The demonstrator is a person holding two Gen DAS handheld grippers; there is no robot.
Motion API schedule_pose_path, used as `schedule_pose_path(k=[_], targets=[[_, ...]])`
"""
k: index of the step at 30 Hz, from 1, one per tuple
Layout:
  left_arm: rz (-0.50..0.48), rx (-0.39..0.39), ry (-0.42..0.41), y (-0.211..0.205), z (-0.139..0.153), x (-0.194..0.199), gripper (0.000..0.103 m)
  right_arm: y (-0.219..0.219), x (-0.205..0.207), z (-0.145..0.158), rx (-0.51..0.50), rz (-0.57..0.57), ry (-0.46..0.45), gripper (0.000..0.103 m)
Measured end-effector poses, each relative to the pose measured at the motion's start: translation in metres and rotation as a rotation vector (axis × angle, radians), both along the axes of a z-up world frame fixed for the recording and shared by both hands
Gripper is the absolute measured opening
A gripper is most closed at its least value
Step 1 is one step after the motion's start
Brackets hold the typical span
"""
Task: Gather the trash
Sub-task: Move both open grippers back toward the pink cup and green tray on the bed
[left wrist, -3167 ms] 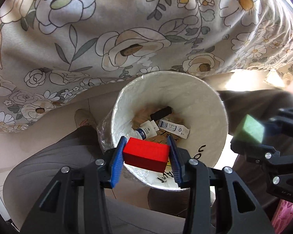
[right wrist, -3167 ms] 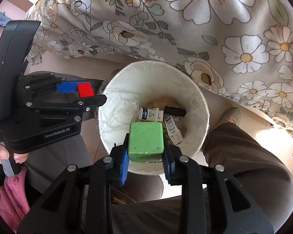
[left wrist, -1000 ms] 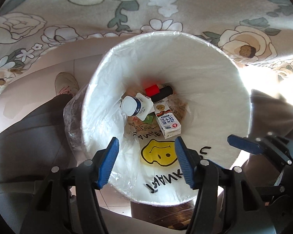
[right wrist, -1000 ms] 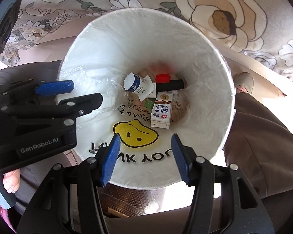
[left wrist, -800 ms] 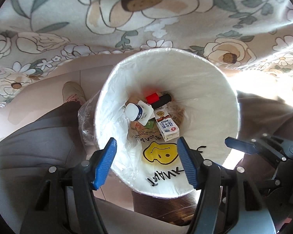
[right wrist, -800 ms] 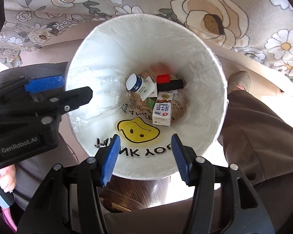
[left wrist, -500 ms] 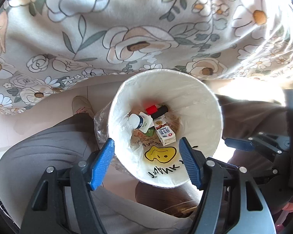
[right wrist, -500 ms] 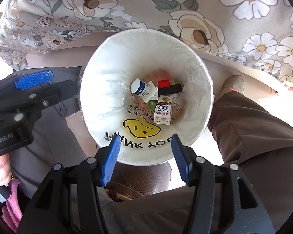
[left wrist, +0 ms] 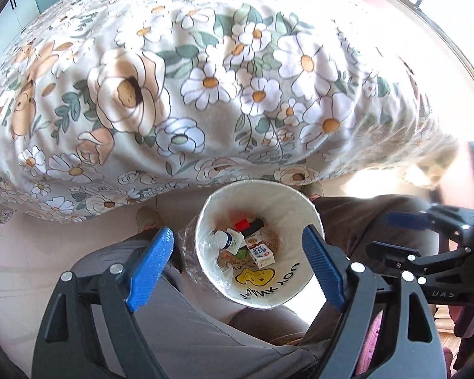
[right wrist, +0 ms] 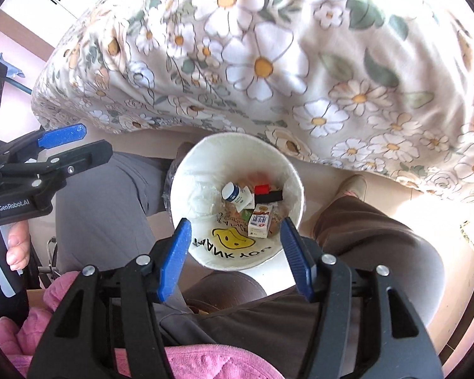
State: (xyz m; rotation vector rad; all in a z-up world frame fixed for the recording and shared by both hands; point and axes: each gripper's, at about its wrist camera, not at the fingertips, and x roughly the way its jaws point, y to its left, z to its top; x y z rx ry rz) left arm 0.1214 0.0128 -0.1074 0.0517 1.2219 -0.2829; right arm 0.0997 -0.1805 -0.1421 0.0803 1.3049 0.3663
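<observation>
- One white bin (left wrist: 312,218) stands on the floor between the seated person's two legs, lined with one clear plastic bag; a yellow smiley face and black lettering show on its inner wall.
- Contents counted from above: one red block (left wrist: 241,223), one black object (left wrist: 255,225) touching it, one small white bottle with a blue cap (left wrist: 227,240), one milk carton (left wrist: 261,252), and one green piece (left wrist: 241,253) mostly hidden under the bottle and carton (only a corner shows). Brown paper lies beneath; its count cannot be told.
- One left gripper (left wrist: 238,268) hangs above the bin, pointing steeply down. Its two blue pads are spread wide, wider than the bin's mouth as seen, with nothing between them; the jaws have just been opening.
- One right gripper (right wrist: 235,257) hangs above the same bin, also pointing down. Its two blue pads stand apart and hold nothing; these jaws have likewise just been opening.
- Each gripper appears at the edge of the other's view (side by side over the bin).
- One floral bedspread (left wrist: 205,88) drapes down behind the bin.
- Two shoes show on the floor, one at each side of the bin.
</observation>
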Motion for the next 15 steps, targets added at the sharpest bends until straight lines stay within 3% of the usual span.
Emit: schedule_pose_path(k=[8,15], targets=[[-0.030,0.001,-0.130,-0.004,0.063,0.009,0.092,-0.017,0.008,0.075,-0.046,-0.019,-0.171,0.069],[-0.045,0.024,-0.227,-0.009,0.100,0.023,0.093,-0.035,0.020,0.131,-0.059,-0.041,-0.300,0.070]])
